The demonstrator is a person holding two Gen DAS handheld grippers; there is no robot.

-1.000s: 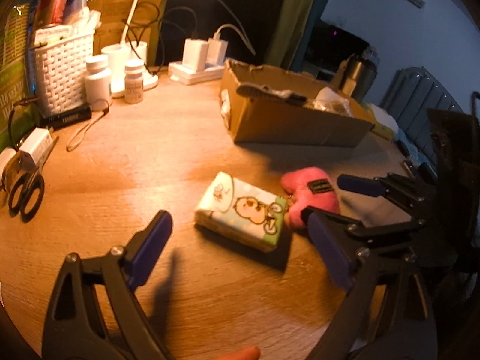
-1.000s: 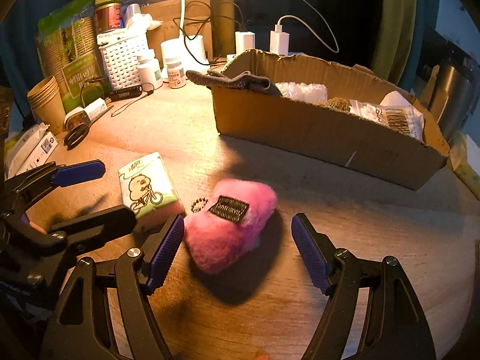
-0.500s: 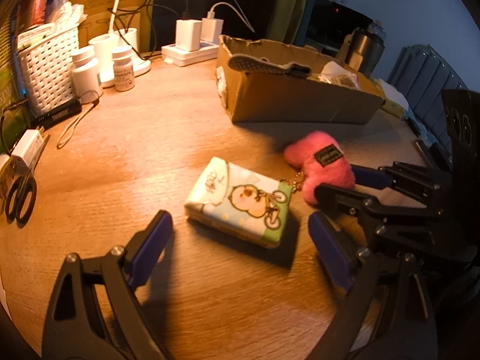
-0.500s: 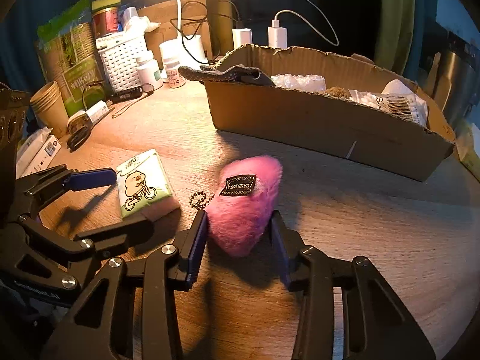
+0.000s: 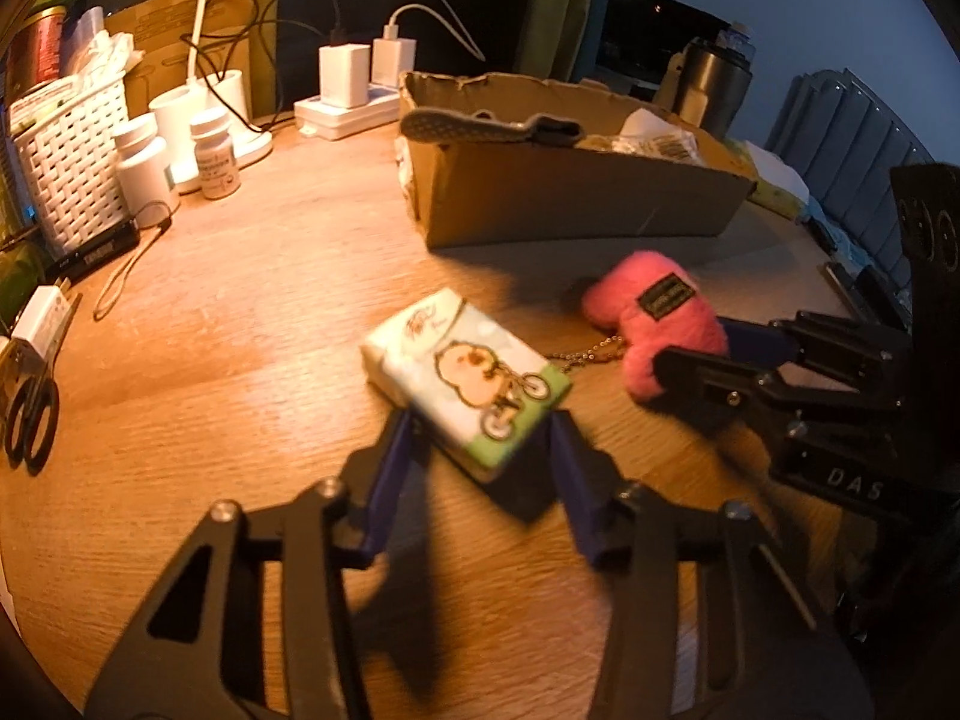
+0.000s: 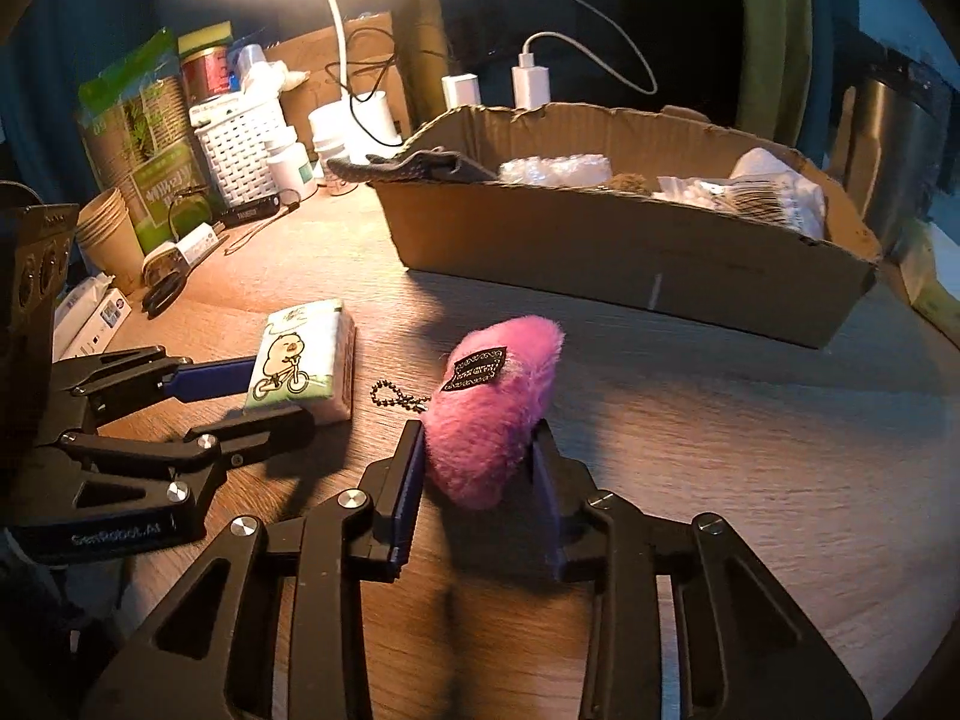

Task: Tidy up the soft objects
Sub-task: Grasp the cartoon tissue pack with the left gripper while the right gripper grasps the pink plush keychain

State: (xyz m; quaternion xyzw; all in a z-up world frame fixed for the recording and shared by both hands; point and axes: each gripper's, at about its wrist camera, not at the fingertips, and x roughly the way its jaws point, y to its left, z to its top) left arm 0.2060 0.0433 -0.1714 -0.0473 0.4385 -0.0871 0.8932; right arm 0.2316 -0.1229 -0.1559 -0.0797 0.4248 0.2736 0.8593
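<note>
A white and green tissue pack [image 5: 465,381] with a cartoon print is held at its near end by my left gripper [image 5: 480,468], which is shut on it; it also shows in the right wrist view [image 6: 300,360]. A pink plush keychain [image 6: 495,411] with a black label and ball chain is squeezed by my right gripper [image 6: 477,474], lifted slightly above the wooden table; it also shows in the left wrist view [image 5: 654,315]. A cardboard box [image 6: 624,252] with soft items stands behind.
A white basket [image 5: 72,168], pill bottles [image 5: 213,153], lamp base, chargers and cables stand at the back left. Scissors [image 5: 30,420] lie at the left edge. Paper cups [image 6: 108,234] and green packs stand far left in the right wrist view.
My left gripper moved forward and closed on the tissue pack. My right gripper, closed on the pink plush, has raised it a little.
</note>
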